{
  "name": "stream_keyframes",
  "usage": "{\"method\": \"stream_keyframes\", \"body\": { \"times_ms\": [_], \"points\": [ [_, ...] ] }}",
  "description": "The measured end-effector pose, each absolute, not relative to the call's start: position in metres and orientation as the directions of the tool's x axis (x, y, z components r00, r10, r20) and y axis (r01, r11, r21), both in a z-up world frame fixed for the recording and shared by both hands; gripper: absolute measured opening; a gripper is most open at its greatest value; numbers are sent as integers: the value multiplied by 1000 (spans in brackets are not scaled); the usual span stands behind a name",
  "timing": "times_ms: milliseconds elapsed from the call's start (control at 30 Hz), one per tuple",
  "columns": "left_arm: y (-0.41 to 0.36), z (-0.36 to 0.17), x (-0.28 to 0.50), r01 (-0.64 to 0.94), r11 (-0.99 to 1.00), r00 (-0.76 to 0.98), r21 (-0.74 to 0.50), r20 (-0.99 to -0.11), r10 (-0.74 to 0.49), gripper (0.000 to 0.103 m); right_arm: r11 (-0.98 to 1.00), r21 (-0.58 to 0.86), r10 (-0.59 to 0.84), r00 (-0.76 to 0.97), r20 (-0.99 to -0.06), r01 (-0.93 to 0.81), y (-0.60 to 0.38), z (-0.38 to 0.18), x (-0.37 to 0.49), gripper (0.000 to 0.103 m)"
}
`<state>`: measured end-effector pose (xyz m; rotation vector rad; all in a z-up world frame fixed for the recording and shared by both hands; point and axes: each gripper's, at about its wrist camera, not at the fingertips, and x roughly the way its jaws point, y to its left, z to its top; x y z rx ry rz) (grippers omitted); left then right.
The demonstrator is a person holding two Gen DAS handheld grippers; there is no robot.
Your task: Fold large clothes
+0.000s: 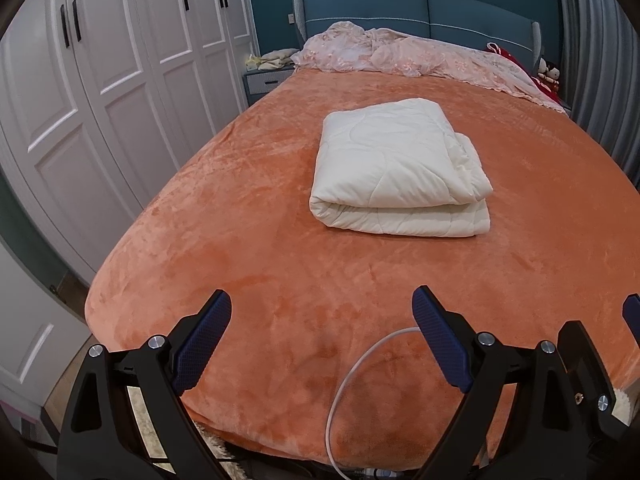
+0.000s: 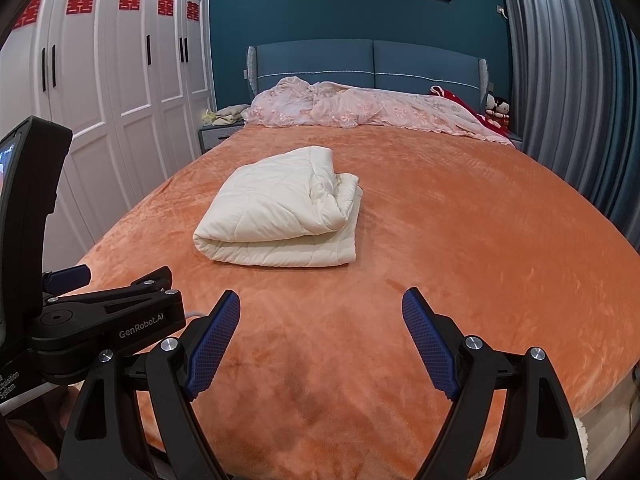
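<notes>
A cream quilted comforter [image 1: 398, 168] lies folded into a thick rectangle on the orange plush bed cover [image 1: 240, 240]; it also shows in the right wrist view [image 2: 280, 208]. My left gripper [image 1: 322, 300] is open and empty, held over the foot of the bed, well short of the comforter. My right gripper [image 2: 321, 300] is open and empty too, beside the left one, also near the bed's foot. The left gripper's body [image 2: 100, 312] shows at the left of the right wrist view.
A crumpled pink lace cover [image 1: 400, 54] lies along the blue headboard [image 2: 360, 64]. White wardrobes [image 1: 100, 80] line the left side, grey curtains [image 2: 568, 100] the right. A white cable [image 1: 352, 384] hangs by the left gripper. A nightstand [image 1: 266, 80] stands at the far left.
</notes>
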<state>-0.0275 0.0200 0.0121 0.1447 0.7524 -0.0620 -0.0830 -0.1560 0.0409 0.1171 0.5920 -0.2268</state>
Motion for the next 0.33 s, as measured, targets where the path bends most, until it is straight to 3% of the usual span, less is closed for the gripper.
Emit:
{"method": "stream_keyframes", "body": {
  "times_ms": [333],
  "points": [
    [18, 14, -26, 75, 985, 740, 158, -671, 51, 89, 966, 37, -190, 795, -576, 257, -148, 37, -79, 81]
  ]
}}
